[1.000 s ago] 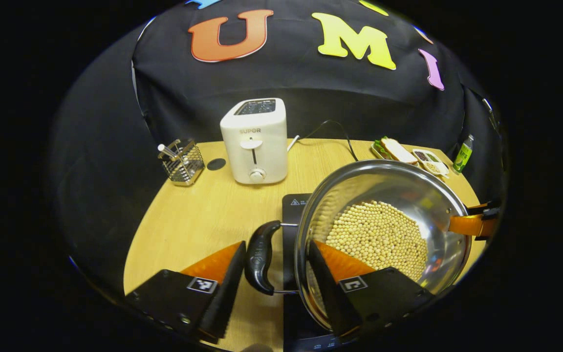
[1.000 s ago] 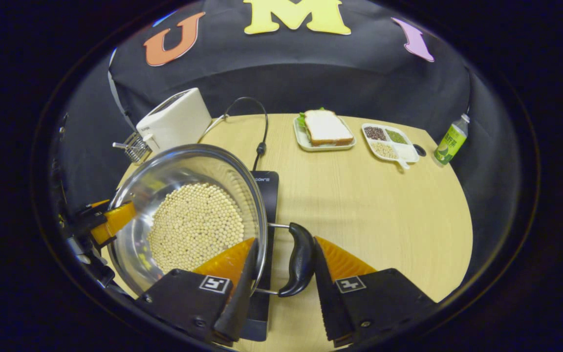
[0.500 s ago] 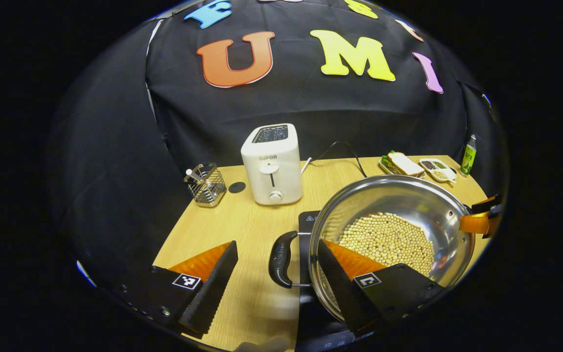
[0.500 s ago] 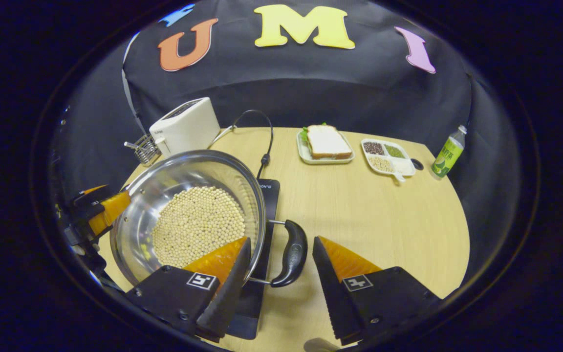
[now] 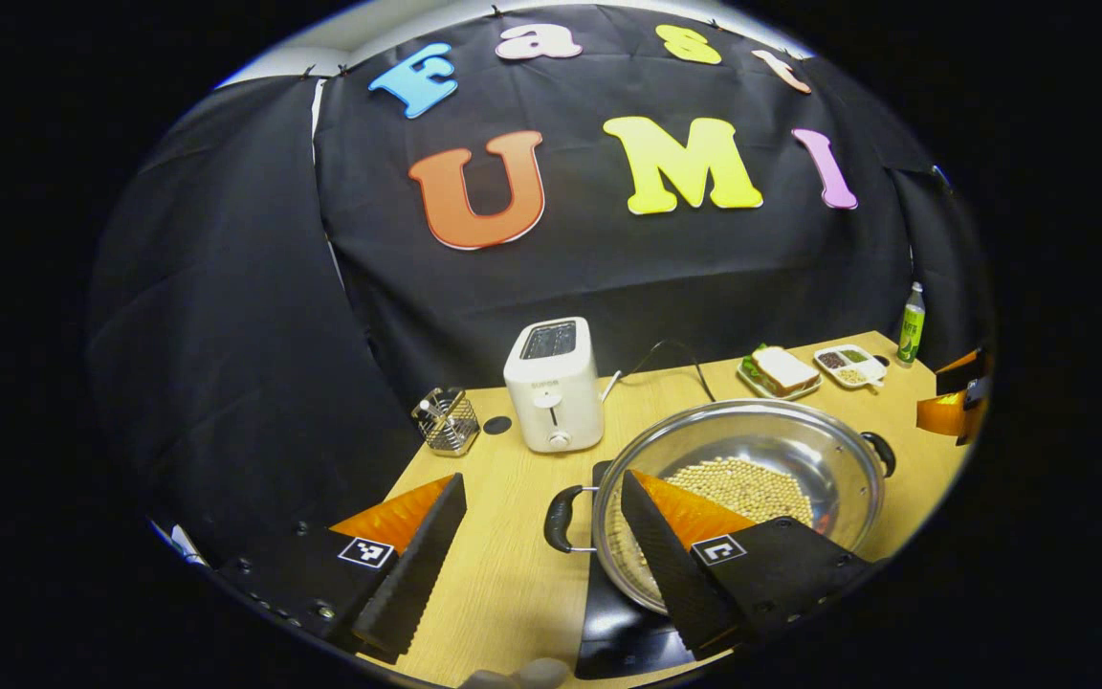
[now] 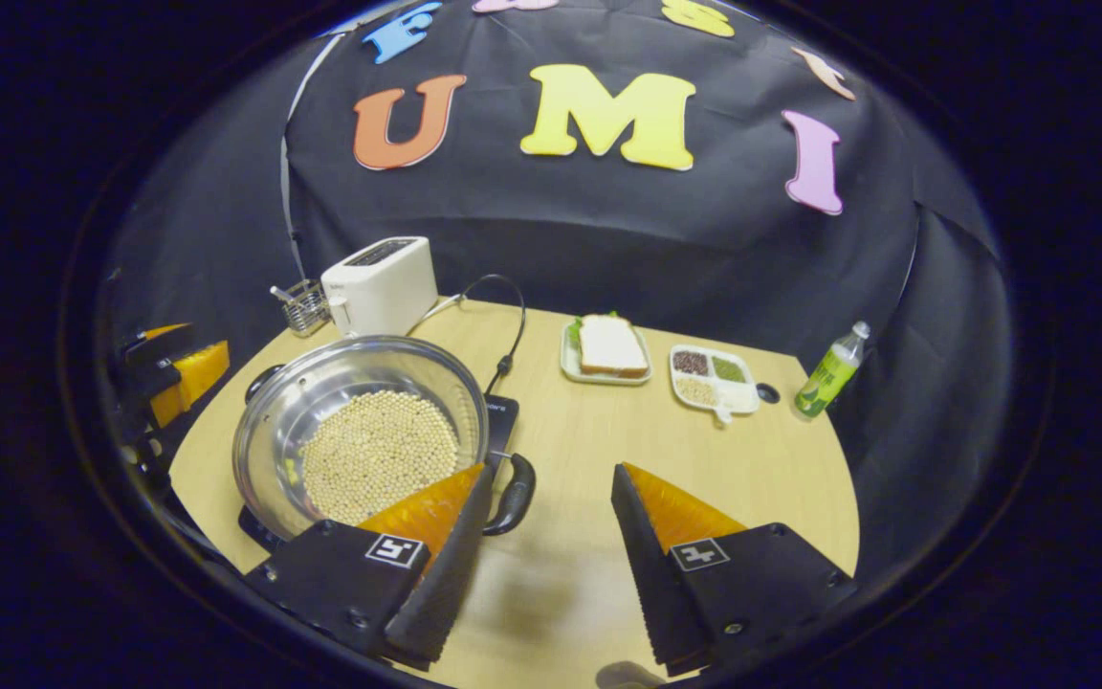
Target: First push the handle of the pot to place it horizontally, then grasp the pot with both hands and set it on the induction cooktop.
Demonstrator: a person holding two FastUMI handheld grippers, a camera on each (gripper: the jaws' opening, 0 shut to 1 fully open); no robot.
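Pot (image 5: pixel 838 459): polished metal, mirror-glossy inside, with smooth glossy dark plastic handles (image 5: pixel 559 518). Matt beige beans (image 6: pixel 379 454) in its bottom. Induction cooktop (image 5: pixel 623 632): glossy black glass-like top. Bench (image 6: pixel 704 478): pale wood-grain, smooth, satin sheen. Toaster (image 5: pixel 554 386): smooth white plastic, slight gloss. Utensil basket (image 5: pixel 446 420): shiny wire metal. Bottle (image 6: pixel 830 371): clear glossy plastic. Booth wall: matt black cloth, creased.

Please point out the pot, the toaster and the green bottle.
pot (image 6: pixel 269 435): right gripper view, on its bare inner wall.
toaster (image 5: pixel 553 402): left gripper view, on its front face.
green bottle (image 6: pixel 826 375): right gripper view, on its body.
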